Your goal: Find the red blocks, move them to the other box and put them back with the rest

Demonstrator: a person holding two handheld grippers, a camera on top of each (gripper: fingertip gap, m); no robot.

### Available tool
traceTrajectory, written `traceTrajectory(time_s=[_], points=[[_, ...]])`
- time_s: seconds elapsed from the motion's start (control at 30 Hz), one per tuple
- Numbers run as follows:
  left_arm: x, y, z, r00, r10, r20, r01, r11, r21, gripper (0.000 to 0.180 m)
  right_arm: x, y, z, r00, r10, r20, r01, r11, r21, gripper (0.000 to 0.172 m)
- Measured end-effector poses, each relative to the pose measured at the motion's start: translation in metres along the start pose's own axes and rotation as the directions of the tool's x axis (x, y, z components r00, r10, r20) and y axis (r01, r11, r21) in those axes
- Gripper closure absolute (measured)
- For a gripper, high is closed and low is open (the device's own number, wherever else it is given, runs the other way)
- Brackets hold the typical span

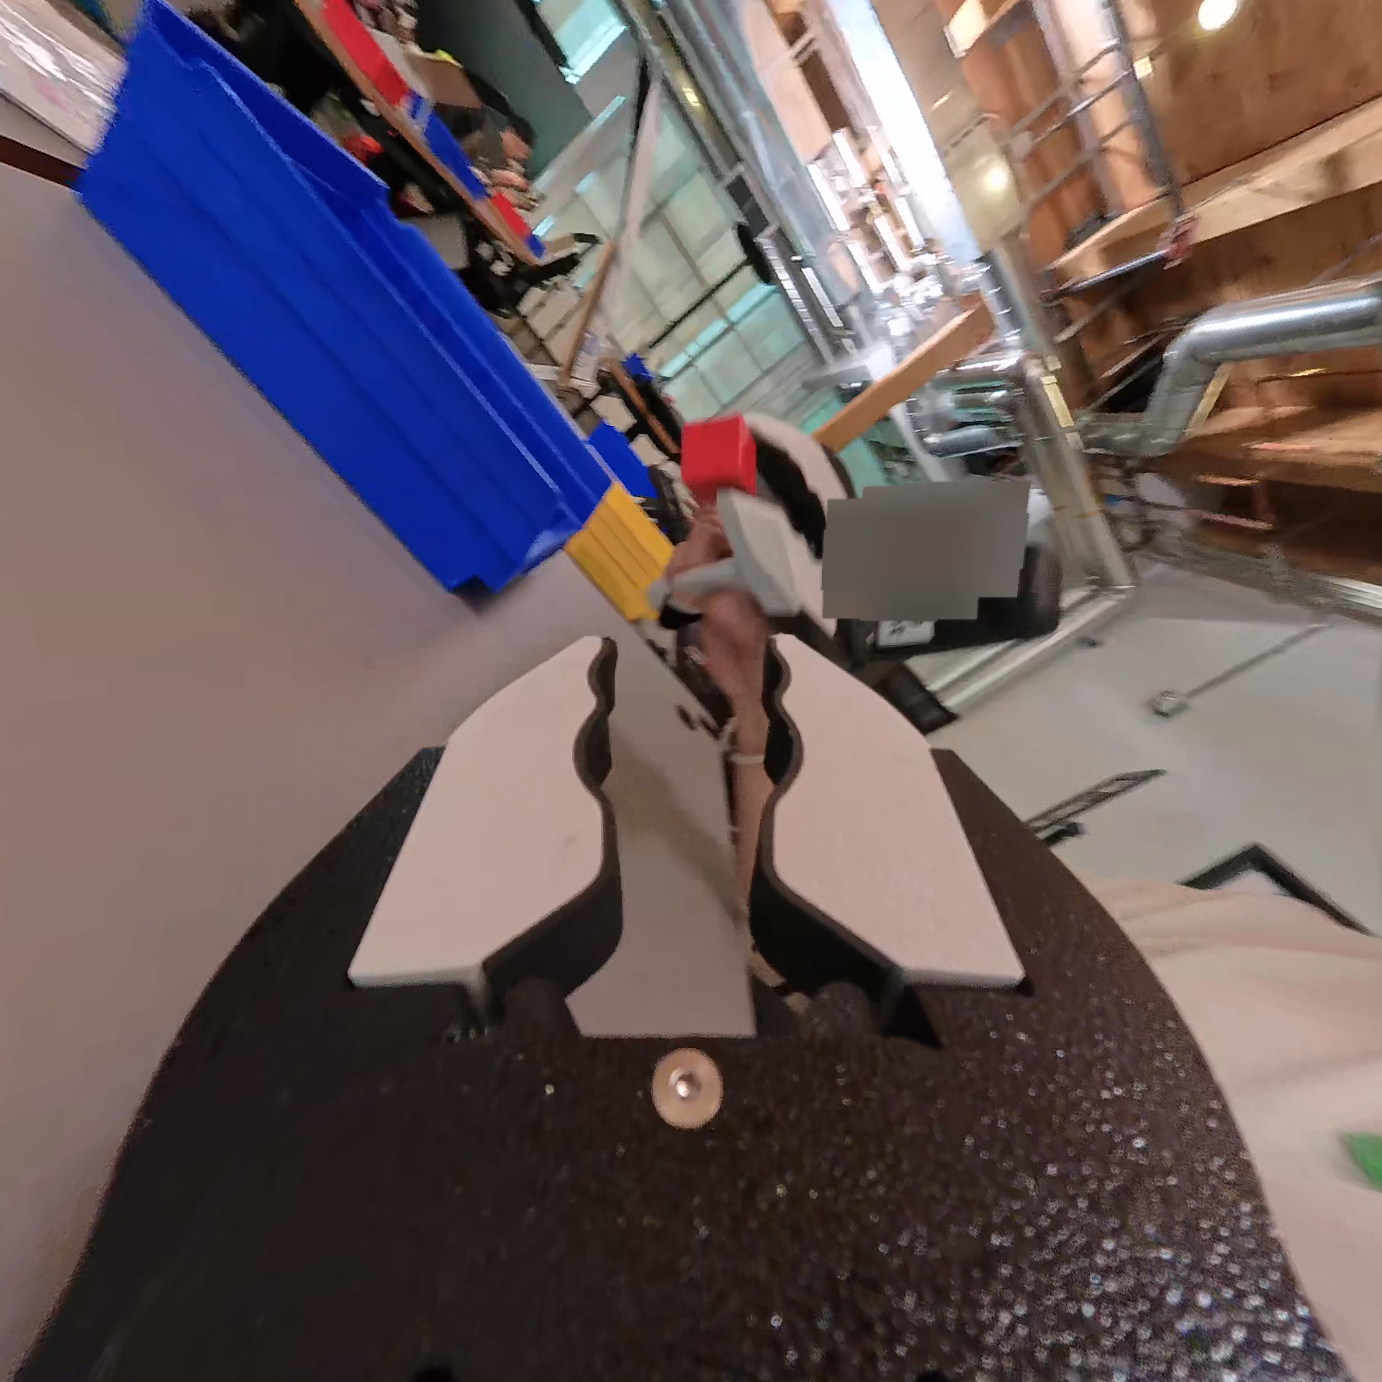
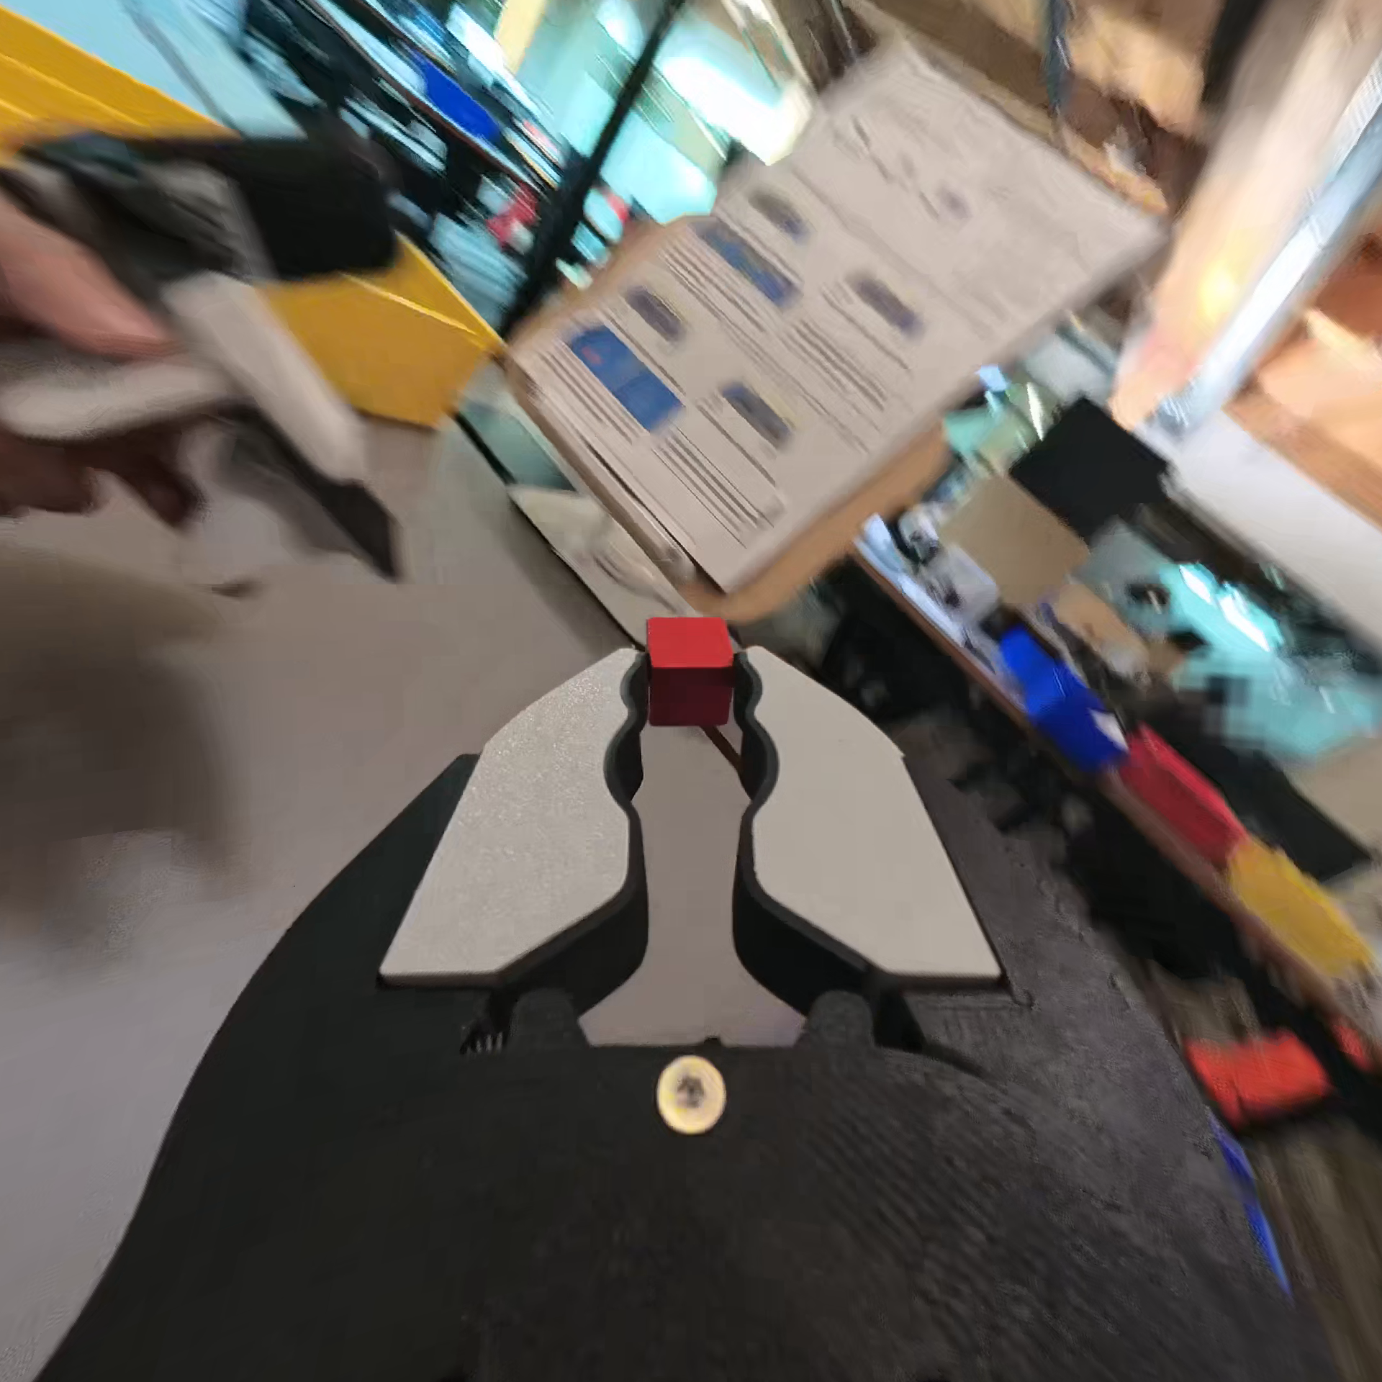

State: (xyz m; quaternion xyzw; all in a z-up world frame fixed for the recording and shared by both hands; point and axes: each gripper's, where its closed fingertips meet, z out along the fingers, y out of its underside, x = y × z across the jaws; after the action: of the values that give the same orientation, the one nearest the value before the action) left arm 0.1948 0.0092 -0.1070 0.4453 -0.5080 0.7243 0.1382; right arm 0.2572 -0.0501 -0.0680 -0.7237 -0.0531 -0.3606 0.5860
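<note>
In the right wrist view my right gripper [image 2: 689, 665] is shut on a red block [image 2: 688, 647]. Both pads press its sides at the fingertips, above the grey table [image 2: 299, 710]. The left wrist view shows the same red block [image 1: 716, 458] held up in the right gripper's fingers [image 1: 763, 535], beyond the yellow box [image 1: 621, 557]. My left gripper [image 1: 692, 650] is open with nothing between its pads, over the table edge. The blue box [image 1: 299, 299] stands to its left on the table [image 1: 149, 561].
The yellow box also shows in the right wrist view [image 2: 374, 351] at upper left, behind the blurred left gripper [image 2: 247, 374] and a hand. A paper-covered board [image 2: 785, 359] stands ahead. Other tables with coloured bins lie at the right.
</note>
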Motion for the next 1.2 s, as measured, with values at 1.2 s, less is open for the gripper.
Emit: traceTrajectory(time_s=[1.2], points=[[-0.033, 0.031, 0.022, 0.905, 0.344, 0.250, -0.286, 0.927, -0.243, 0.124, 0.148, 0.190, -0.048, 0.815, 0.466, -0.345, -0.580, 0.667, -0.468, 0.118]])
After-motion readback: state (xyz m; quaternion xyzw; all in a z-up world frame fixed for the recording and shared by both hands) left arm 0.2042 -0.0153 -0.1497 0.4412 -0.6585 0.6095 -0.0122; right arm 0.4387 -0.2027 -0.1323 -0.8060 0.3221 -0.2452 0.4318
